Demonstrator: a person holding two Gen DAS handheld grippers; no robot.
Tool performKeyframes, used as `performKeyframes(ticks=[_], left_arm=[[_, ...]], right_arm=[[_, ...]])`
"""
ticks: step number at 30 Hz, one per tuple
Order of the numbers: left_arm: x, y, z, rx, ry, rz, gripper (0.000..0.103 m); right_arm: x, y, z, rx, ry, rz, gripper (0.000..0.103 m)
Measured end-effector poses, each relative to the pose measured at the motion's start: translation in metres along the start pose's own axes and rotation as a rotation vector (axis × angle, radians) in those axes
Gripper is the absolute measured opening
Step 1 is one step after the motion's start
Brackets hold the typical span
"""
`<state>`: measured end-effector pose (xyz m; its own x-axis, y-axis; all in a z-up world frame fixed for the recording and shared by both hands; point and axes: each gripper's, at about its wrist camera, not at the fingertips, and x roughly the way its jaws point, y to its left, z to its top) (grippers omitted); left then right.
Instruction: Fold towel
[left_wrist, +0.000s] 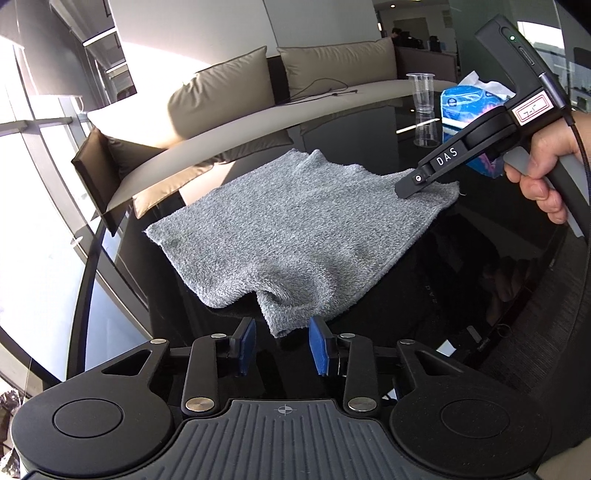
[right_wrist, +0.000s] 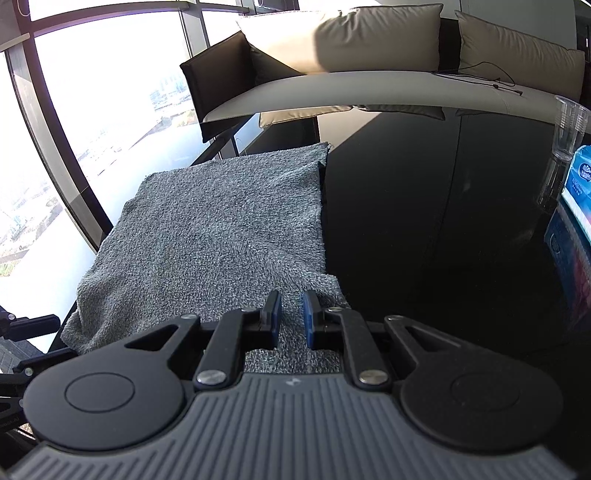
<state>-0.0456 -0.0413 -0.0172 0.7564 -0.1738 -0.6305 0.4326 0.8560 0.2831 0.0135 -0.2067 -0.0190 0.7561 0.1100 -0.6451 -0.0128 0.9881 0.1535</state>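
A grey terry towel (left_wrist: 288, 229) lies spread on the glossy black table (left_wrist: 443, 277), its left part near the table's edge. Its near corner is bunched up and hangs between the blue pads (left_wrist: 319, 343) of my left gripper (left_wrist: 282, 339). The jaws stand wide of the cloth on both sides, so it is open. My right gripper (left_wrist: 404, 190), held by a hand (left_wrist: 543, 162), has its tip on the towel's far right corner. In the right wrist view the towel (right_wrist: 221, 229) runs under and between the narrow-set pads of the right gripper (right_wrist: 291, 317), which is shut on the cloth.
A stack of clear plastic cups (left_wrist: 421, 107) and a blue tissue pack (left_wrist: 465, 107) stand at the table's far right. A beige sofa (left_wrist: 221, 99) with cushions runs behind the table. Large windows lie to the left, past the table's edge.
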Motion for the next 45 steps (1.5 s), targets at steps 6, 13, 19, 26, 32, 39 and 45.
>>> performKeyframes(ticks=[6, 13, 19, 26, 32, 39, 45], left_arm=[[0.0, -0.002, -0.002, 0.079, -0.005, 0.004, 0.025], [0.008, -0.007, -0.001, 0.122, -0.011, 0.024, 0.011], [0.012, -0.005, 0.0, 0.098, 0.0, 0.048, 0.004], [-0.007, -0.004, 0.002, 0.111, -0.006, 0.133, 0.004], [-0.018, -0.026, 0.004, 0.248, 0.007, 0.242, 0.004], [-0.015, -0.031, 0.005, 0.264, 0.026, 0.243, 0.005], [-0.001, -0.004, 0.005, 0.105, 0.054, 0.199, 0.012]], right_arm=[[-0.001, 0.0, 0.0, 0.006, -0.001, 0.004, 0.013], [-0.001, 0.002, 0.0, 0.001, -0.002, -0.002, 0.013], [-0.001, 0.0, 0.0, 0.006, -0.002, -0.001, 0.013], [-0.001, 0.001, -0.001, 0.004, 0.0, 0.008, 0.013], [-0.001, 0.003, -0.001, -0.012, 0.002, 0.005, 0.013], [-0.001, 0.003, 0.0, -0.014, 0.002, 0.001, 0.013], [-0.001, 0.003, 0.0, -0.014, 0.001, 0.0, 0.013]])
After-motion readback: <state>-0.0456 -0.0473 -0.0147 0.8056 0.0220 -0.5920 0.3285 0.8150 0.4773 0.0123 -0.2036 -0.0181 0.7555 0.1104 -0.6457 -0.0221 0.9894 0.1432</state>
